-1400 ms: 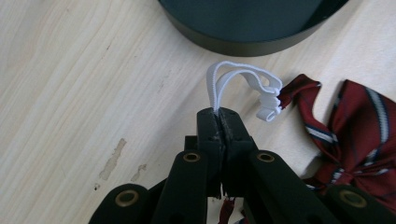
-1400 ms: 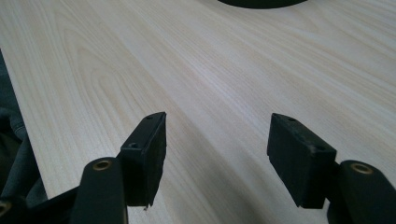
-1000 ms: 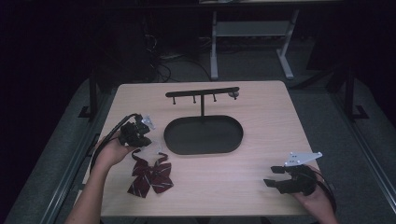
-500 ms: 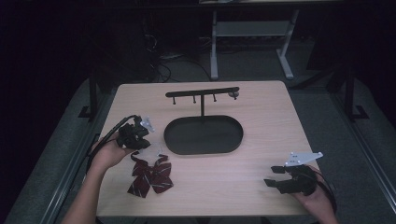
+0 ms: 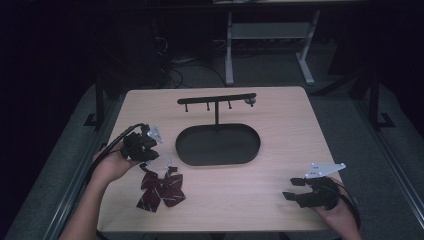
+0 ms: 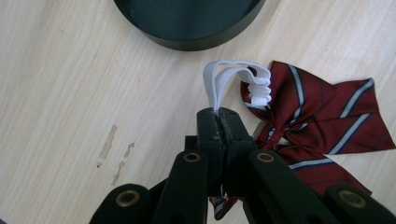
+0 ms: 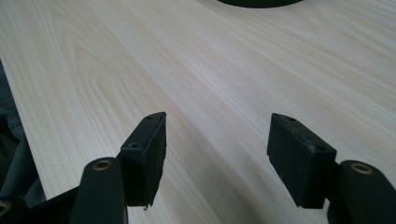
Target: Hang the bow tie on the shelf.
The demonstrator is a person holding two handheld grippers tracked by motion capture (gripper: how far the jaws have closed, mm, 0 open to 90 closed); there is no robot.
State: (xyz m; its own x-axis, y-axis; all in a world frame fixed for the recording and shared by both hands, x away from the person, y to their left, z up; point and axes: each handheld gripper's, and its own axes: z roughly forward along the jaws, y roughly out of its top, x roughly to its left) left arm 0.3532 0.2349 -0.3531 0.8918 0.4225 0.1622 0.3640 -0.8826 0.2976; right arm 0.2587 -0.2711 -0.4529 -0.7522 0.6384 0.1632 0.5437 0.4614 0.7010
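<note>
At the left side of the table [image 5: 260, 200], the left gripper [image 5: 141, 148] is held in the person's left hand [image 5: 111, 165], just beside the left end of the black oval tray [image 5: 218, 145]. In the left gripper view its jaws are seen pressed together on a white elastic strap [image 6: 233, 77], which loops up from the closed tips and runs across to the knot of a bow tie [image 6: 317, 126]. The bow tie [image 5: 161, 187] is dark red with pale stripes; it is laid on the table just in front of the left gripper, near the front left corner, and its lower part is hidden behind the jaws in the left gripper view. The rim of the tray [image 6: 187, 28] is seen just beyond the strap.

At the middle of the table, a thin post is seen rising from the back of the tray, and a black bar with small hooks [image 5: 217, 100] is carried across its top.

At the front right corner, the right gripper [image 5: 295, 189] is held low in the person's right hand [image 5: 340, 212], well apart from the tray and the bow tie. Its jaws are spread wide over bare wood [image 7: 224, 84], with nothing between them.
</note>
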